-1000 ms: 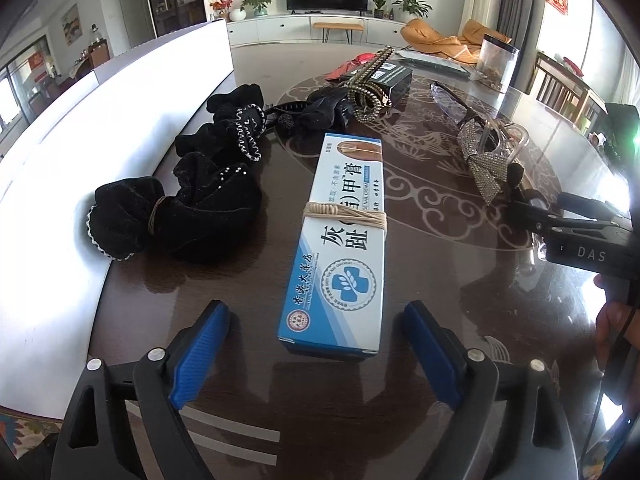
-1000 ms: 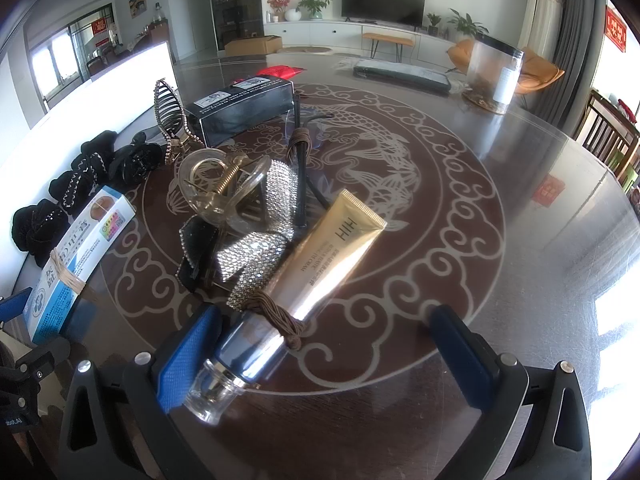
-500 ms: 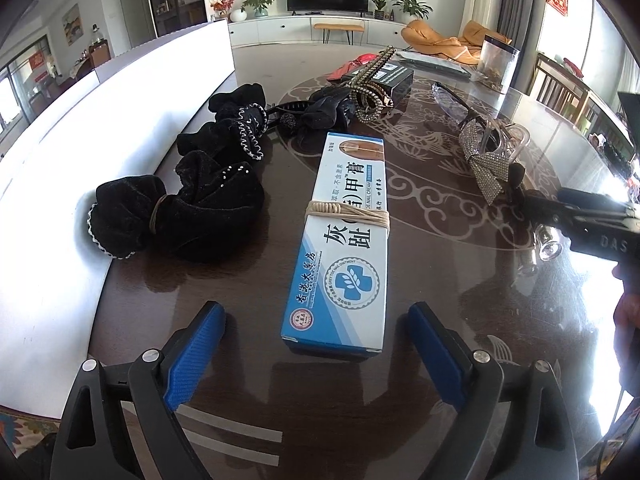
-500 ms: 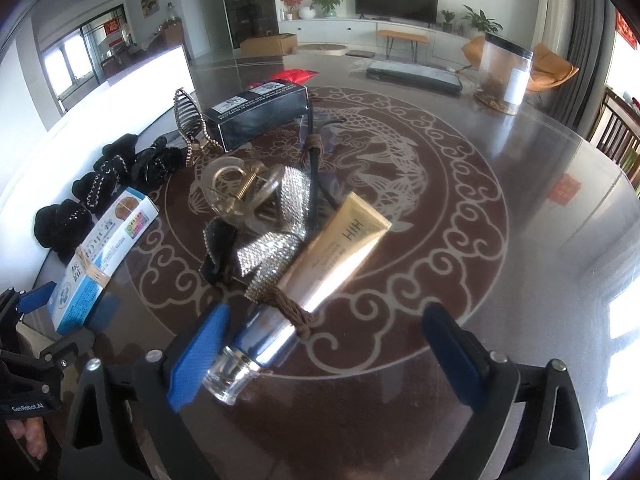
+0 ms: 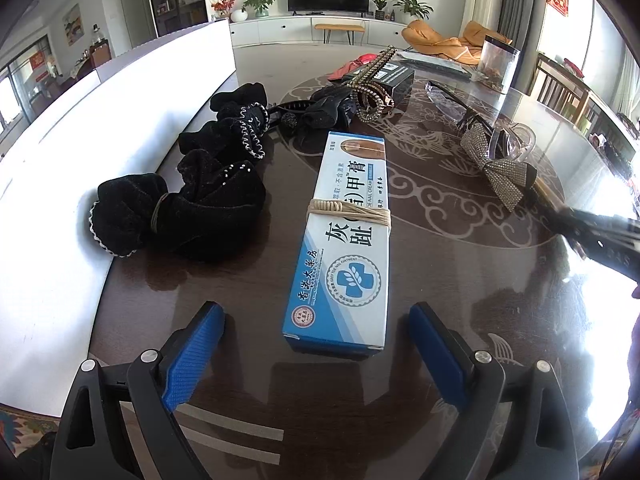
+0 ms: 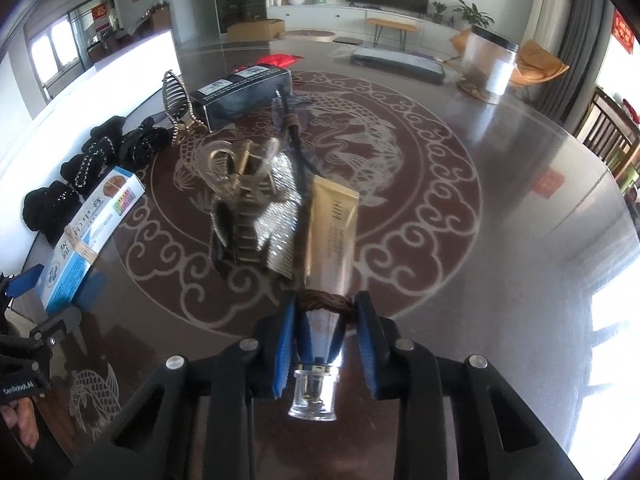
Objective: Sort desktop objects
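Observation:
A gold tube (image 6: 330,232) with a clear cap lies on the dark table, a brown hair tie (image 6: 326,302) wound round its neck. My right gripper (image 6: 326,308) is closing on that neck, and its blue pads press the tie and tube from both sides. In the left wrist view a blue-and-white ointment box (image 5: 344,248) with a beige hair tie (image 5: 348,212) around it lies lengthwise. My left gripper (image 5: 316,320) stands open at its near end, its pads apart from the box.
Black scrunchies (image 5: 180,208) lie left of the box beside a white board (image 5: 100,140). A rhinestone bow clip (image 6: 276,216) and a clear claw clip (image 6: 232,168) sit just left of the tube. Farther back are a black box (image 6: 244,92) and a clear jar (image 6: 490,64).
The right jaws have come in from wide open onto the tube's neck, and the tube has swung to point straight away from the camera. The left gripper has stayed still.

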`<action>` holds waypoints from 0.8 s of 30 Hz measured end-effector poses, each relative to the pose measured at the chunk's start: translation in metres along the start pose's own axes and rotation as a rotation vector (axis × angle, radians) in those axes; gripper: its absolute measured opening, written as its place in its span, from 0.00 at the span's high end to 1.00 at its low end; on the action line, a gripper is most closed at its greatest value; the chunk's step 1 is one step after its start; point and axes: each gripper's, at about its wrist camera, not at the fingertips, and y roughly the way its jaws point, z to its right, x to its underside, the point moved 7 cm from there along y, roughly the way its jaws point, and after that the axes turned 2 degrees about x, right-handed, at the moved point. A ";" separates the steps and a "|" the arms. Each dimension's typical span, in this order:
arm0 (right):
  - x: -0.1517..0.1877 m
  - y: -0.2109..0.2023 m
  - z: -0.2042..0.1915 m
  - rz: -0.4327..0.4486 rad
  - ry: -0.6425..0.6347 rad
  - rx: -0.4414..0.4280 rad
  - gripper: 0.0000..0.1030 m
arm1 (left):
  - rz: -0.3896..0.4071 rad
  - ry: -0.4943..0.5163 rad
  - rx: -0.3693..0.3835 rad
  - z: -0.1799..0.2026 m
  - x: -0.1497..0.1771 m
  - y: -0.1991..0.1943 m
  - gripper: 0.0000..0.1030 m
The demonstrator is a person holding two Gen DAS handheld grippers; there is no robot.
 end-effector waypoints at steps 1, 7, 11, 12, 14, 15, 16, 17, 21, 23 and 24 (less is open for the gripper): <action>0.007 -0.004 0.007 0.001 0.010 0.011 0.71 | 0.000 -0.001 -0.001 0.000 0.000 0.000 0.08; 0.043 -0.026 0.044 0.017 0.075 0.073 0.71 | -0.010 -0.007 -0.005 -0.001 0.001 0.002 0.00; 0.044 -0.026 0.058 0.010 0.117 0.079 0.60 | -0.010 -0.007 -0.004 -0.001 0.000 0.002 0.00; 0.043 -0.024 0.060 0.008 0.123 0.083 0.50 | -0.010 -0.006 -0.004 -0.001 0.000 0.002 0.00; 0.041 -0.022 0.063 0.010 0.117 0.086 0.39 | -0.010 -0.007 -0.004 -0.001 0.000 0.002 0.00; 0.041 -0.021 0.063 0.013 0.110 0.088 0.35 | -0.010 -0.007 -0.004 -0.001 0.000 0.002 0.00; 0.040 -0.020 0.063 0.016 0.102 0.089 0.34 | -0.010 -0.007 -0.005 -0.001 0.000 0.002 0.00; 0.038 -0.019 0.063 0.019 0.095 0.089 0.31 | -0.009 -0.007 -0.005 -0.001 0.000 0.002 0.00; 0.036 -0.014 0.061 0.020 0.105 0.054 0.22 | -0.009 -0.007 -0.005 -0.002 0.001 0.002 0.00; 0.035 -0.012 0.060 0.024 0.104 0.052 0.17 | -0.010 -0.007 -0.004 -0.002 0.001 0.002 0.00; 0.035 -0.011 0.059 0.026 0.103 0.050 0.15 | -0.009 -0.007 -0.004 -0.002 0.001 0.002 0.00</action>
